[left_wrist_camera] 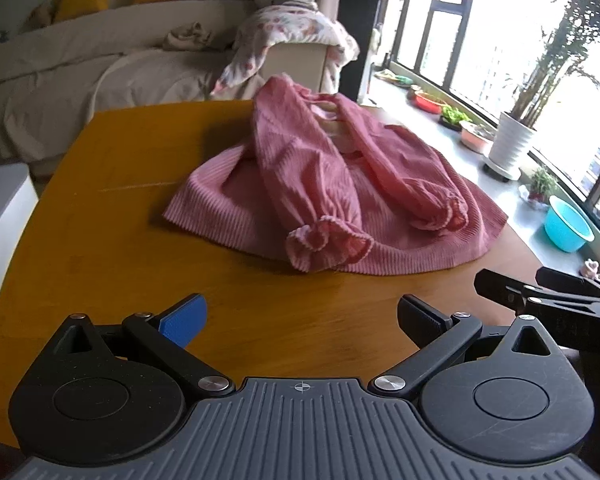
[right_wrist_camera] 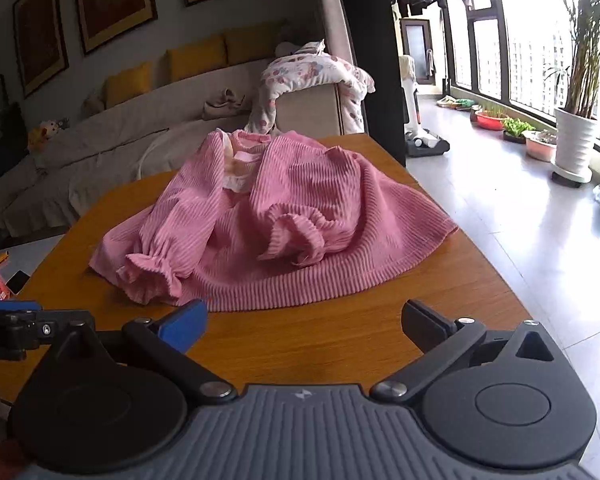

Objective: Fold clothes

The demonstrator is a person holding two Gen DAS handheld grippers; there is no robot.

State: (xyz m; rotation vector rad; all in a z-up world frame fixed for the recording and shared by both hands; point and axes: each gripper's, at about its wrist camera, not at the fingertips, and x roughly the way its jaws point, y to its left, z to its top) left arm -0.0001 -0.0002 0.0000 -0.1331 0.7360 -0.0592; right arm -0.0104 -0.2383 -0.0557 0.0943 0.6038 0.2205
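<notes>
A pink ribbed dress [left_wrist_camera: 332, 196] lies spread on the wooden surface [left_wrist_camera: 100, 208], both sleeves folded in over its front, their ruffled cuffs [right_wrist_camera: 296, 240] pointing toward the hem. It fills the centre of both views, just beyond the fingertips of each hand-held gripper. The left hand-held gripper [left_wrist_camera: 300, 320] and the right hand-held gripper [right_wrist_camera: 304, 328] are both spread wide, holding nothing, over bare wood near the hem. Open surface shows at left in the left view; the dress's right side lies near the surface's edge above the floor [right_wrist_camera: 520, 200].
</notes>
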